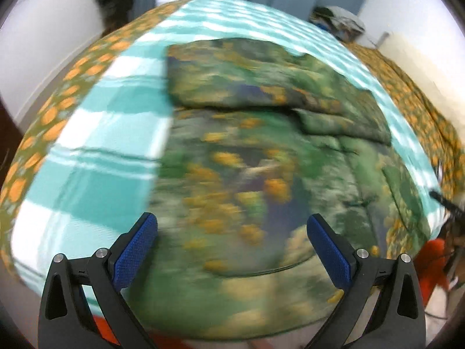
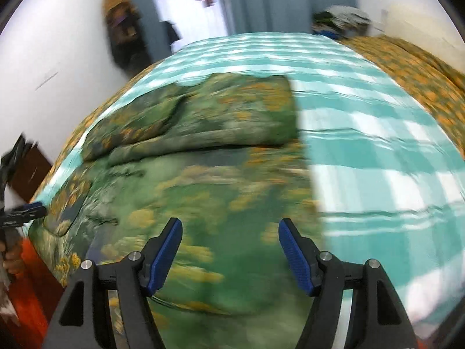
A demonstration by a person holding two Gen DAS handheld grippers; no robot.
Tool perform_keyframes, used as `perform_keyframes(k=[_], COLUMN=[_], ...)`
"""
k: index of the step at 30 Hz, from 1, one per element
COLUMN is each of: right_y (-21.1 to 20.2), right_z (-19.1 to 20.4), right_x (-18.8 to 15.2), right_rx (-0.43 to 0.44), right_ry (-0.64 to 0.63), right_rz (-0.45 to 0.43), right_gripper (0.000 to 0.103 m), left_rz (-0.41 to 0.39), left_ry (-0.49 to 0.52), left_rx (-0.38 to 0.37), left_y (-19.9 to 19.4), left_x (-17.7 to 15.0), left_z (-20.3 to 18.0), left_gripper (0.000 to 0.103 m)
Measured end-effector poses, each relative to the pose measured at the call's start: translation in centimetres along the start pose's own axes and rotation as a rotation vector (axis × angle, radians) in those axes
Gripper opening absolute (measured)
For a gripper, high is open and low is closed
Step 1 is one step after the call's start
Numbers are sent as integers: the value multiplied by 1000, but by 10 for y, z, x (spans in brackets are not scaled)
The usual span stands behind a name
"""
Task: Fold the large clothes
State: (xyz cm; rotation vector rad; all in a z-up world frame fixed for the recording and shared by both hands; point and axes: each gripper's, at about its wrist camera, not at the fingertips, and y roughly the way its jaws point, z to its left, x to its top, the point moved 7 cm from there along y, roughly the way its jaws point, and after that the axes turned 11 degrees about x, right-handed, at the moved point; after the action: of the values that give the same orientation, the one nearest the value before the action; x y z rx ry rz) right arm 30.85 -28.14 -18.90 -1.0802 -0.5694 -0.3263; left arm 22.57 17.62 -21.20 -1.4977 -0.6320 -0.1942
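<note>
two blue pads of the left gripper (image 1: pixel 232 232) stand apart, empty, above the green floral garment (image 1: pixel 247 151) lying partly folded on the teal checked bedspread (image 1: pixel 96 133). right wrist view: right gripper (image 2: pixel 230 237) likewise spread wide, nothing between, over the same garment (image 2: pixel 203 180).

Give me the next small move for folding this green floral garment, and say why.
Probably lower both grippers onto the near hem and pinch it. The left gripper and right gripper stand open and empty above the green floral garment, whose far part is already folded over on the checked sheet.
</note>
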Motion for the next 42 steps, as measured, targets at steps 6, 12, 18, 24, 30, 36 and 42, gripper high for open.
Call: perform_keyframes(k=[6, 12, 18, 24, 30, 36, 42], right_y=[-20, 2, 26, 9, -12, -23, -32], right_z=[-63, -52, -31, -16, -3, 16, 23], right_x=[-42, -62, -67, -57, -37, -23, -20], right_rx=[-7, 77, 99, 120, 166, 188, 206], right_ry=[147, 167, 116, 49, 37, 1, -7], right_rz=[157, 245, 310, 301, 252, 225, 221], right_gripper=[70, 70, 72, 20, 16, 15, 14], left_rz=[161, 193, 255, 280, 282, 229, 190], left_ry=[-71, 17, 123, 132, 94, 72, 84], left_rx=[-50, -38, -59, -52, -66, -103, -117], left_y=[23, 40, 42, 28, 3, -16, -29], left_x=[-29, -33, -47, -56, -56, -40, -28], left_z=[53, 39, 11, 7, 16, 5, -9], left_gripper=[102, 102, 102, 63, 21, 12, 11])
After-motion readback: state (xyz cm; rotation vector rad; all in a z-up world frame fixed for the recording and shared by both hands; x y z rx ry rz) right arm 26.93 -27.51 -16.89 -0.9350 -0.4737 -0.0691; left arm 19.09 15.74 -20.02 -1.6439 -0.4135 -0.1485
